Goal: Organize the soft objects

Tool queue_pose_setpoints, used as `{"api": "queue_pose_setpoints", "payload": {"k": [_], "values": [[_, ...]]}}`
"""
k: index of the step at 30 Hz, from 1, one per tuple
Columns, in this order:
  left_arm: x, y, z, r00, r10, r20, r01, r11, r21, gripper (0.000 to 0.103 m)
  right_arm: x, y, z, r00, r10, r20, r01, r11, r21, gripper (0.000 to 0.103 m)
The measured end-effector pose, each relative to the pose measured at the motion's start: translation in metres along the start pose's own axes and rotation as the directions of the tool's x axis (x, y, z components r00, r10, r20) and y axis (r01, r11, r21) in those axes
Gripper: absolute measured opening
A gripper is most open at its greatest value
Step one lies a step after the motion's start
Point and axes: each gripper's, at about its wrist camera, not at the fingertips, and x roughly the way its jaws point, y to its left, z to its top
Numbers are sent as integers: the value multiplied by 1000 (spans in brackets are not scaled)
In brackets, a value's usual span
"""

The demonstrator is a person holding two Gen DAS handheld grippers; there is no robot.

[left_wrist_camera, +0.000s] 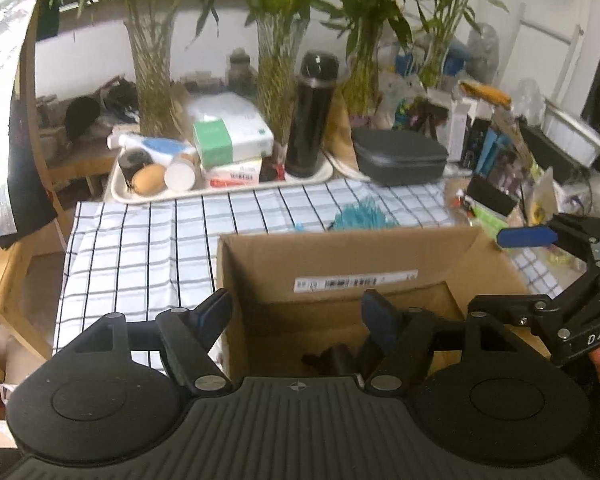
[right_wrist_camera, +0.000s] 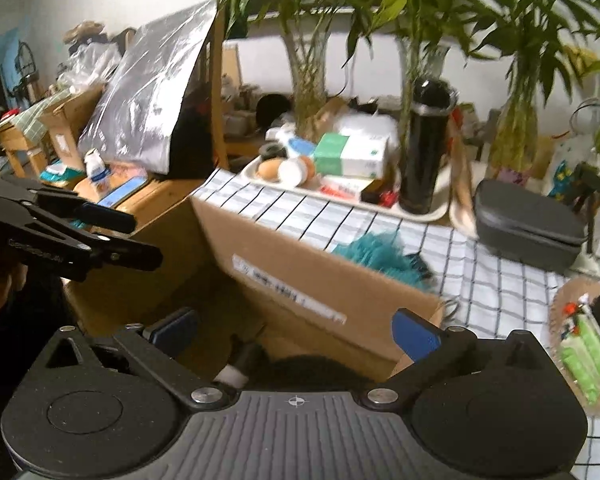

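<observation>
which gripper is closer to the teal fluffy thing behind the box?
Right, probably. The right gripper is over the cardboard box on the side toward the teal fluffy item; the left gripper is over the box's other side.

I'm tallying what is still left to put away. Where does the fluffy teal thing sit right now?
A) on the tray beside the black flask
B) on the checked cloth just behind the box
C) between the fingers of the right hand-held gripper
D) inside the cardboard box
B: the fluffy teal thing lies on the checked cloth just past the far wall of the cardboard box; both hand-held grippers are open and empty.
</observation>
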Motion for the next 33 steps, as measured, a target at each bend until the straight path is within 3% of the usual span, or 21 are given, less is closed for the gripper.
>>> {"api": "queue_pose_setpoints", "payload": {"k": [10, 21, 33], "values": [[-7, 12, 11, 999, -11, 54, 14, 998, -59, 71, -8, -16, 6, 994, -76, 79, 70, 995, 76, 103], [-9, 18, 13, 997, -23, 77, 27, 998, -51, 71, -4, -43, 3, 985, -167, 34, 156, 963, 218, 103], [-3, 27, 17, 996, 15, 91, -9, 998, -64, 71, 0, -49, 1, 977, -213, 5, 205, 947, 249, 103]]}}
